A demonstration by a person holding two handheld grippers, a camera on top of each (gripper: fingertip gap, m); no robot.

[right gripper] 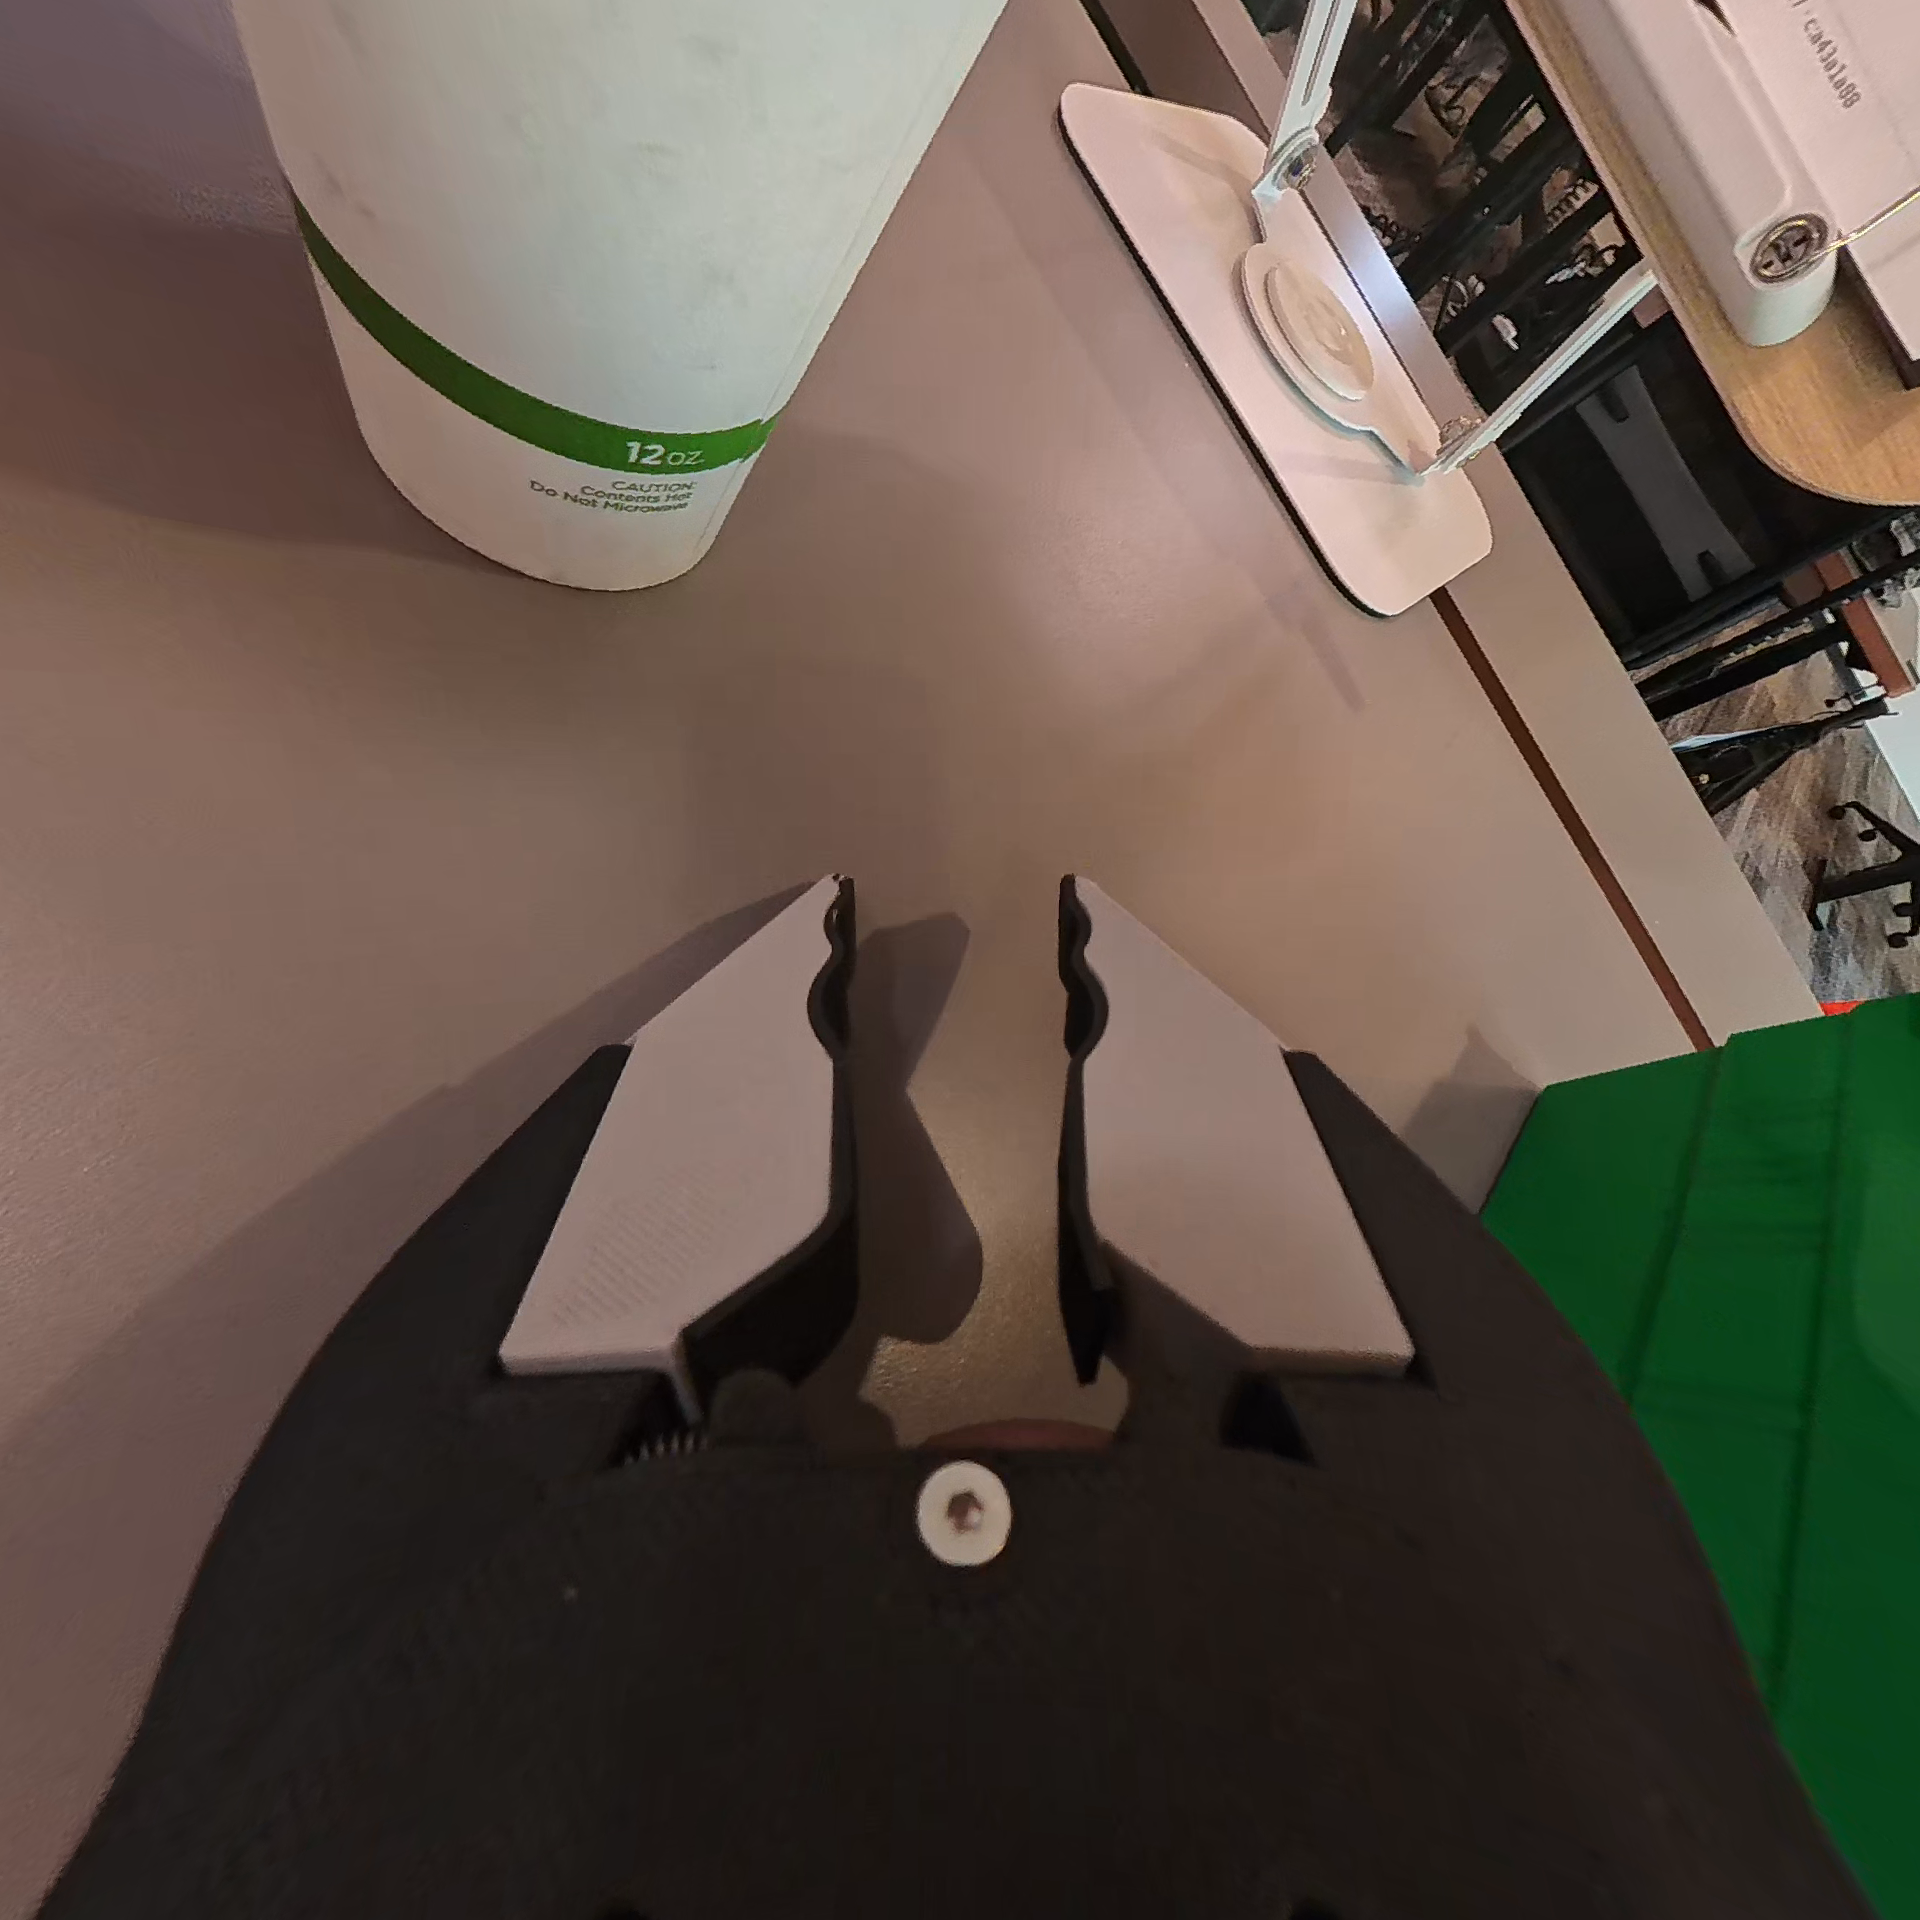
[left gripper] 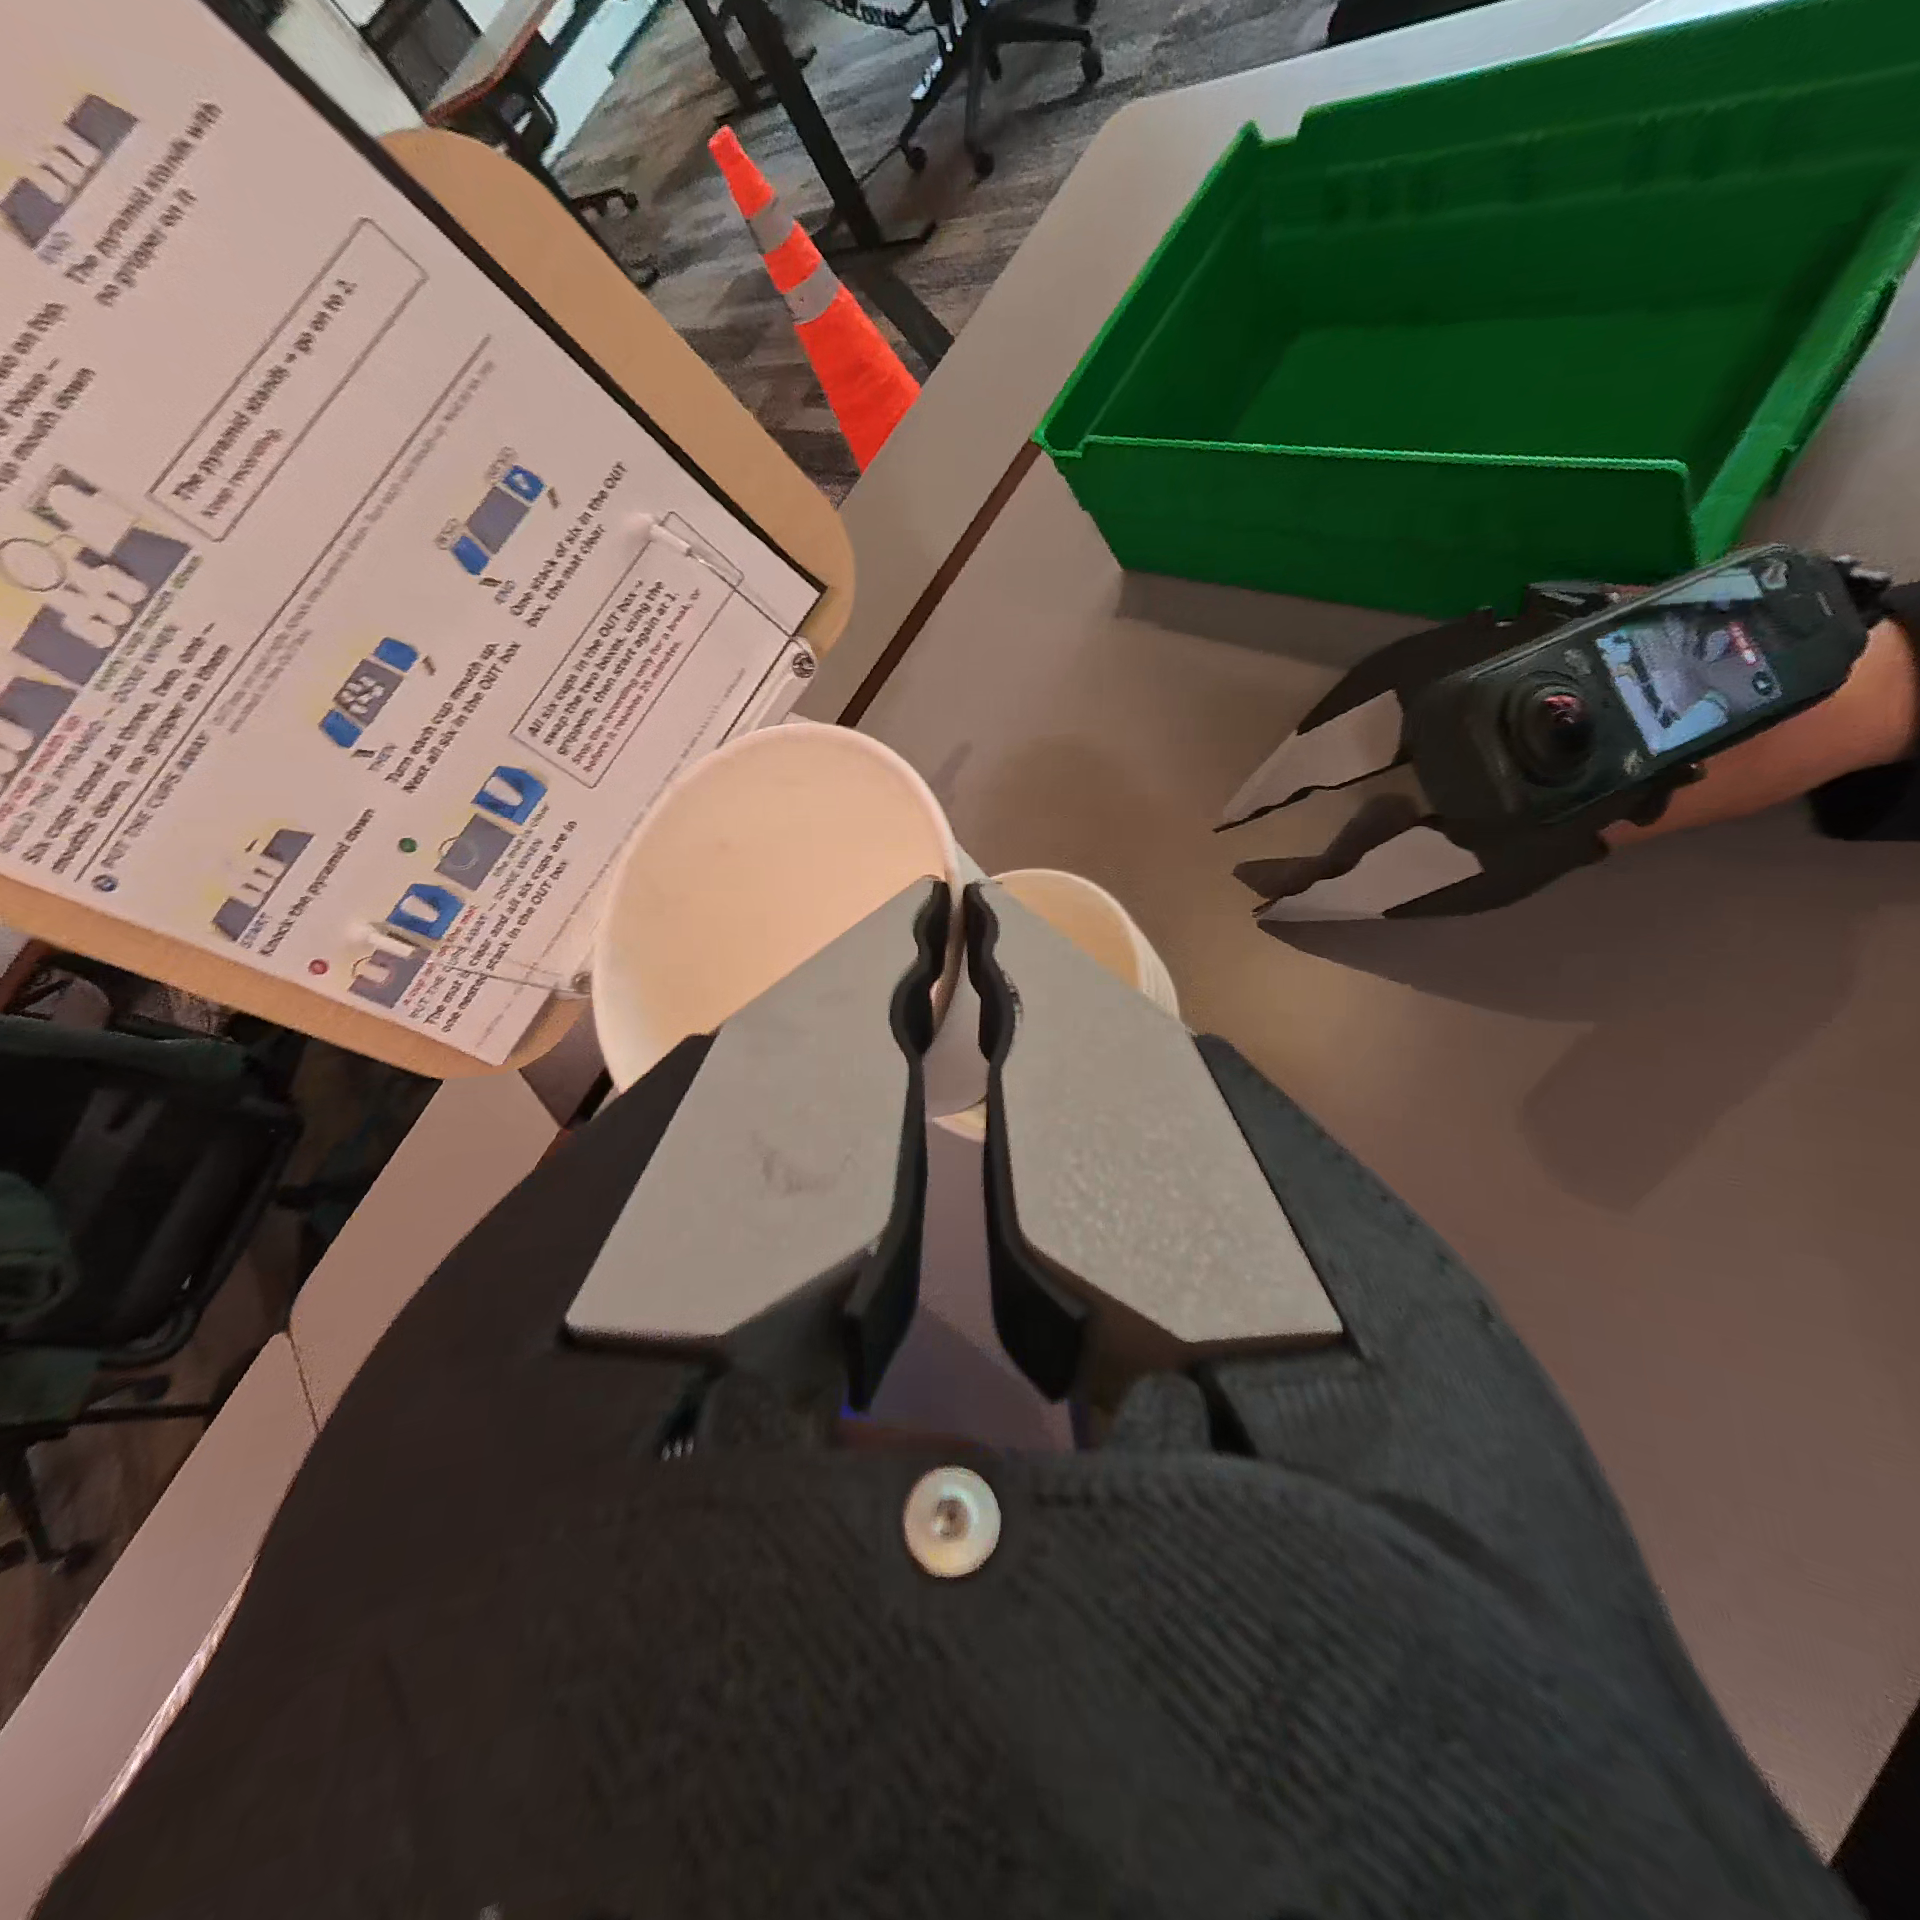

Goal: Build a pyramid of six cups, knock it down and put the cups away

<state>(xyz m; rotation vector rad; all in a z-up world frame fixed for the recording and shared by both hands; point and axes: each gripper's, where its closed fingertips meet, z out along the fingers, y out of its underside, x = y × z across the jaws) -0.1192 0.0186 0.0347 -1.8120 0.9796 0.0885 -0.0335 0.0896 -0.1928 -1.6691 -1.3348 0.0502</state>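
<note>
My left gripper (left gripper: 958, 904) is shut on the right wall of a white paper cup (left gripper: 769, 883), whose open mouth faces the camera. A second white cup (left gripper: 1091, 935) shows mouth up just right of and below the fingertips, partly hidden by them. In the right wrist view a white cup with a green band (right gripper: 582, 291) stands base down on the table, its top cut off by the frame. My right gripper (right gripper: 956, 904) is open and empty, low over the table short of that cup. It also shows in the left wrist view (left gripper: 1247, 873), right of the cups.
A green bin (left gripper: 1455, 343) stands on the grey table (left gripper: 1455, 1143) at the back right; its corner shows in the right wrist view (right gripper: 1714, 1351). An instruction sheet on a stand (left gripper: 364, 520) is at the left, its base (right gripper: 1278, 343) by the table edge. An orange cone (left gripper: 821, 301) stands on the floor. The tips of one gripper are about 25 cm away from the tips of the other.
</note>
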